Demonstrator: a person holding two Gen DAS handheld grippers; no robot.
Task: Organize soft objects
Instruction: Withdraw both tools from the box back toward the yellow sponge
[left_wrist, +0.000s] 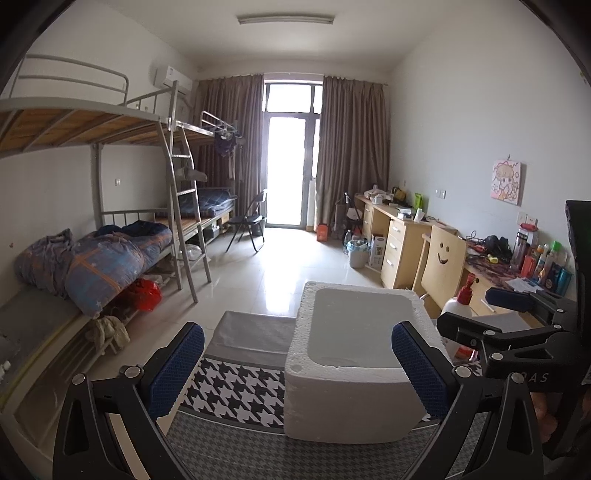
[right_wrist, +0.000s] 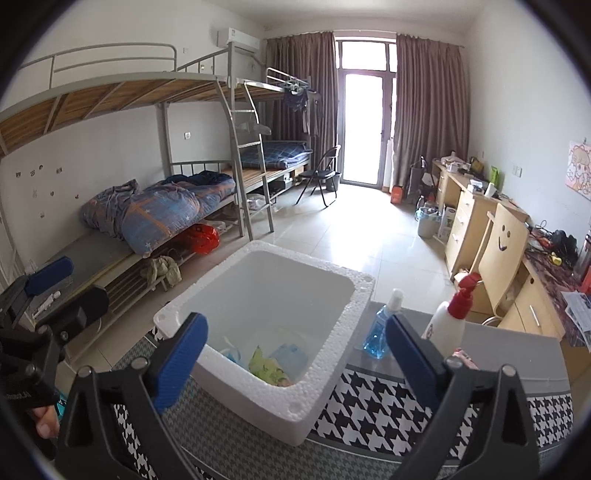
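My right fingers (right_wrist: 297, 363) stand wide apart and hold nothing, and my left fingers (left_wrist: 297, 369) are also wide open and empty, with the foam box (right_wrist: 258, 391) in front of both. The soft things (right_wrist: 271, 363) lie at the bottom of this box on the surface (right_wrist: 376, 406): I see about 3 pieces, green, blue and pale, maybe pouches or cloths, I cannot tell which. I judge them light and limp, so they will fold when pinched; I would take 1 by its thick middle, not by a thin edge. The box itself looks light and crumbly, easy to push away.
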